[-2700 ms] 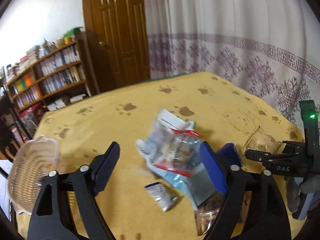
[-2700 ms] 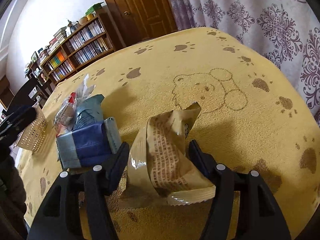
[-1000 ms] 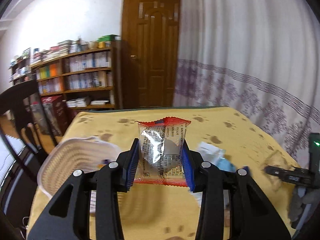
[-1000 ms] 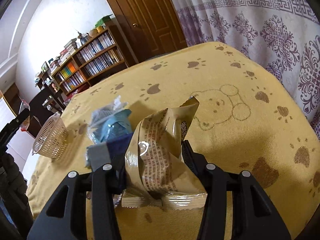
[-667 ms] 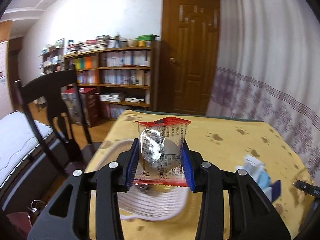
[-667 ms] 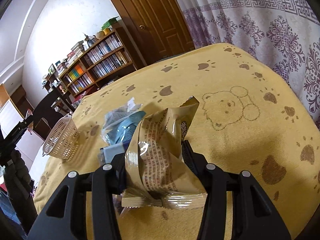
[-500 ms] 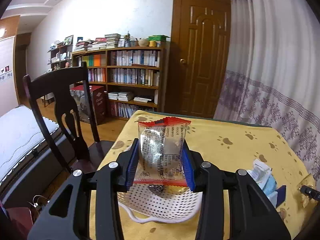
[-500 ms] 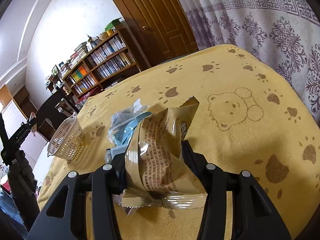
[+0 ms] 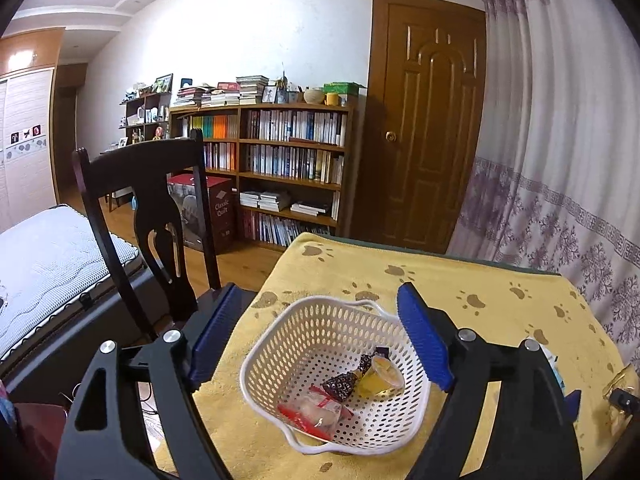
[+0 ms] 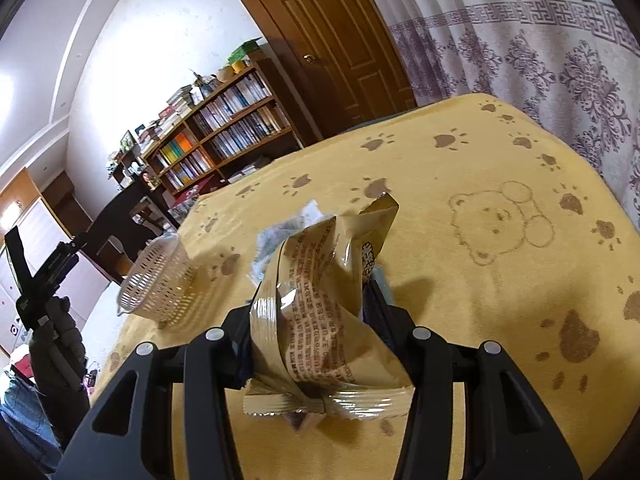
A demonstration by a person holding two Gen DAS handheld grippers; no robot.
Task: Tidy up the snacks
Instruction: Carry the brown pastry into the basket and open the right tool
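Dropped: red-edged packet [image 9: 310, 410] now in basket [image 9: 256, 354]; my left tongs [image 9: 320, 340] spread. My right tongs [image 10: 312, 320] pinching tan packet [image 10: 320, 304], basket-bound.

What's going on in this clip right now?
A person is sorting snacks into a white basket on a yellow tablecloth. The left gripper hangs open above the basket, where a red-edged packet and two other small snacks lie. The right gripper is shut on a tan packet, away from the basket.
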